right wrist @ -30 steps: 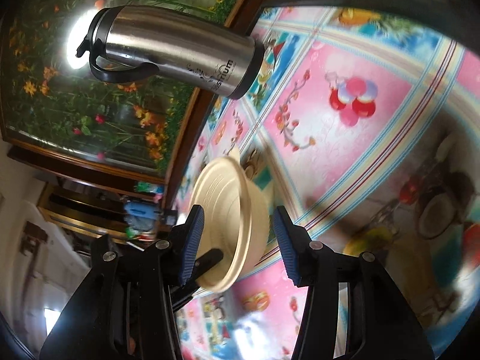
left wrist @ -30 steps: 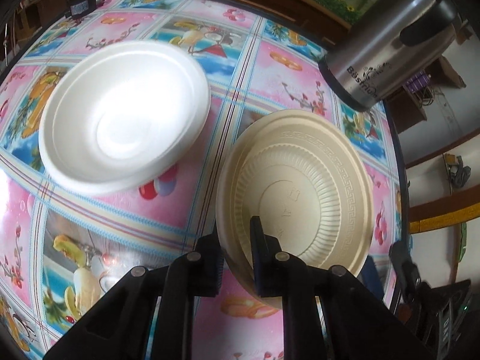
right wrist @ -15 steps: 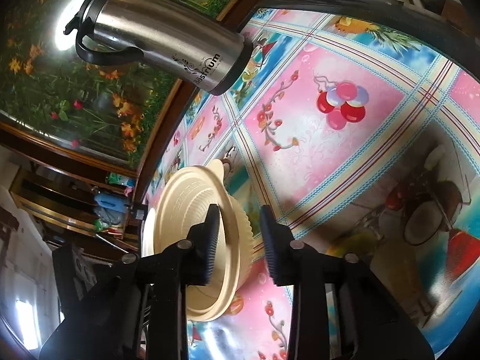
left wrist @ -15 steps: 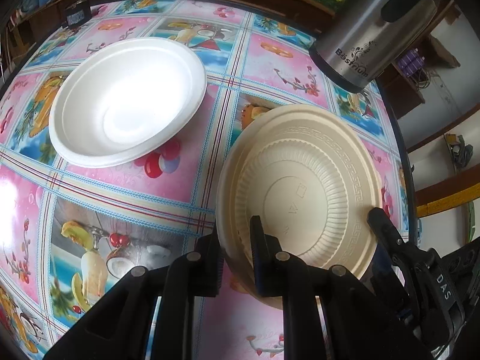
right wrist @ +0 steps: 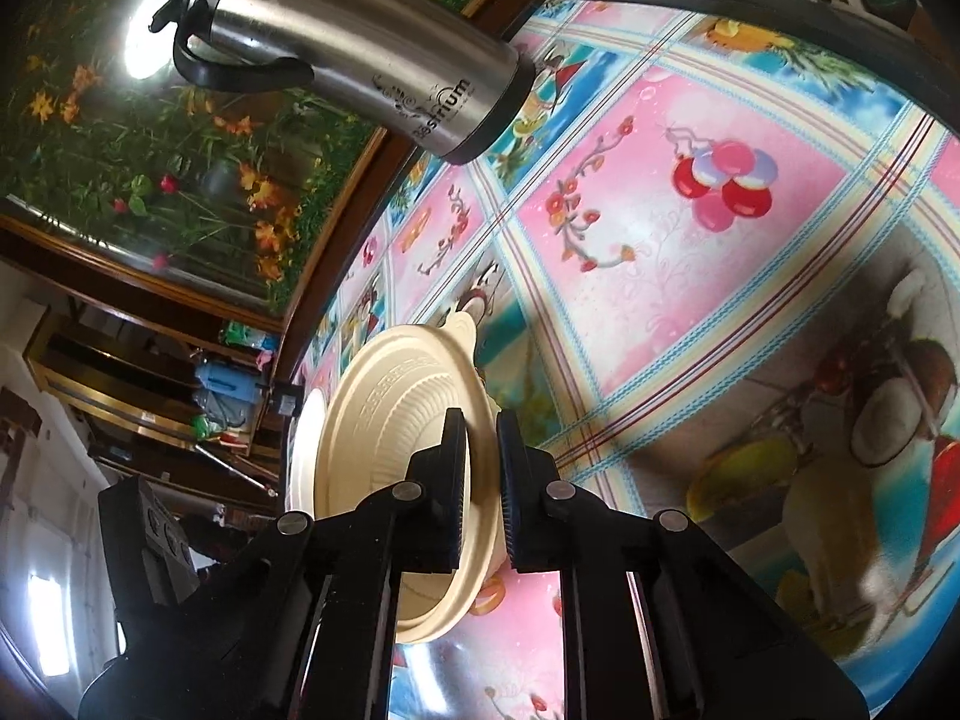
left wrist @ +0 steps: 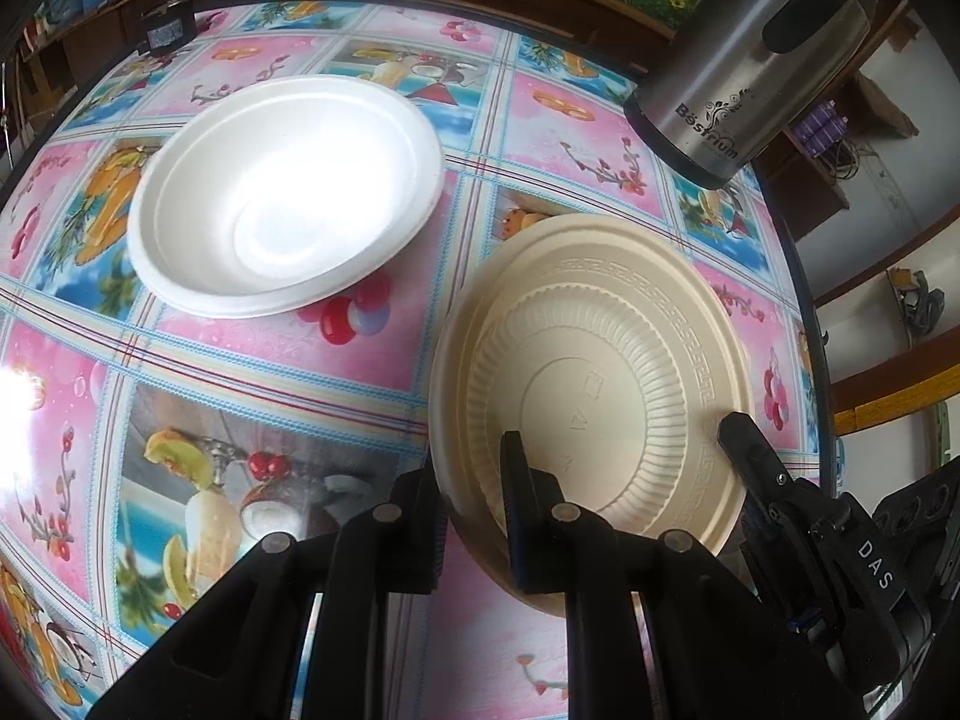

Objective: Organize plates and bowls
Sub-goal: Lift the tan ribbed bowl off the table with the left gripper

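Patterned table (left wrist: 372, 372) fills my left view; my left gripper (left wrist: 474, 516) has its jaws clamped on the cream bowl's (left wrist: 600, 378) near rim, white plate (left wrist: 288, 192) beside; right view: my right gripper (right wrist: 480, 480), jaws just closed, pinches the bowl's opposite rim, steel flask (right wrist: 360, 54) beyond.

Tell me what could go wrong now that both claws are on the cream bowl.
Both the left claw and right claw pinch opposite rims of the thin cream bowl; pulling apart could crack or warp it. Swinging it toward the white bowl might clip the steel flask close behind it.
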